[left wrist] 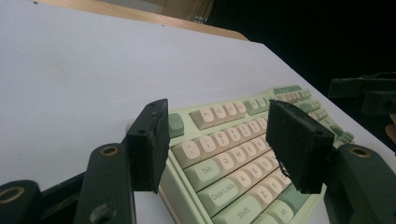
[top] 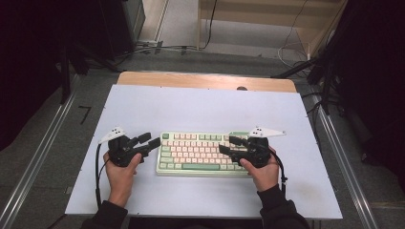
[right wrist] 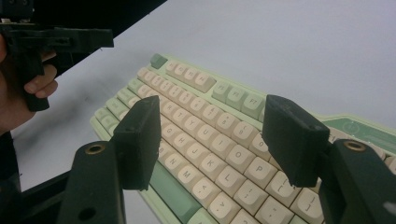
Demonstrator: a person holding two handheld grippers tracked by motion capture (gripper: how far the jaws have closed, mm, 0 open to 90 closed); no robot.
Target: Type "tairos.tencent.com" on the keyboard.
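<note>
A keyboard with cream and green keys lies across the middle of the white sheet. My left gripper hovers just off the keyboard's left end, jaws open and empty. In the left gripper view the left gripper frames the Tab and Caps Lock corner of the keyboard. My right gripper hangs over the keyboard's right part, jaws open with nothing between them. In the right gripper view the right gripper stands above the letter keys of the keyboard, apart from them. A hand holds each gripper.
The white sheet covers a wooden table whose far edge shows bare. Metal rails run along both sides on the floor. Cables and dark stands lie beyond the table's far end.
</note>
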